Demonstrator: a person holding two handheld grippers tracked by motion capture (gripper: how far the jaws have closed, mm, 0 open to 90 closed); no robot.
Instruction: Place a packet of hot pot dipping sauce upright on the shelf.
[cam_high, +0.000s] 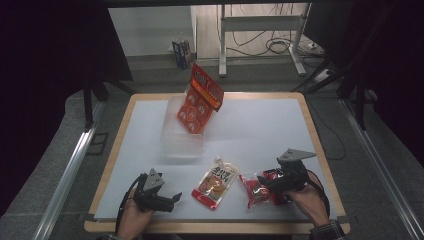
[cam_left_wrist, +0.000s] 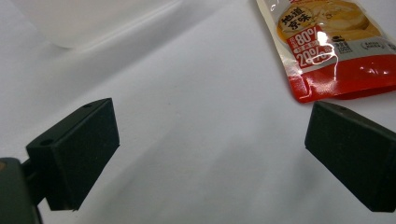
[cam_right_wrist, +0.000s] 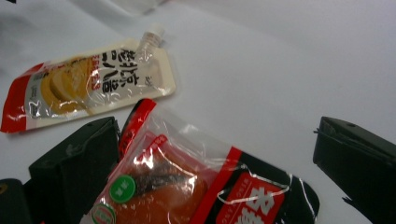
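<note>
A red and black snack bag (cam_high: 254, 191) lies flat at the table's front right. My right gripper (cam_high: 263, 184) hangs over it, open, its jaws straddling the bag (cam_right_wrist: 196, 186); the left jaw touches the bag's edge and the right jaw stands apart from it. A spouted pouch (cam_high: 215, 187) with a red bottom lies at the front centre, also seen as the pouch (cam_right_wrist: 88, 84) beyond the bag. My left gripper (cam_high: 172, 201) rests at the front left, open, with bare table between its jaws (cam_left_wrist: 210, 130). The pouch's bottom end (cam_left_wrist: 327, 51) lies just ahead and to the right of it.
A clear plastic container (cam_high: 175, 142) stands at the middle of the white table (cam_high: 260, 130), with a red snack pack (cam_high: 199, 101) leaning upright in it. The container's corner (cam_left_wrist: 70, 21) shows ahead of the left gripper. Wooden table edges frame the white top.
</note>
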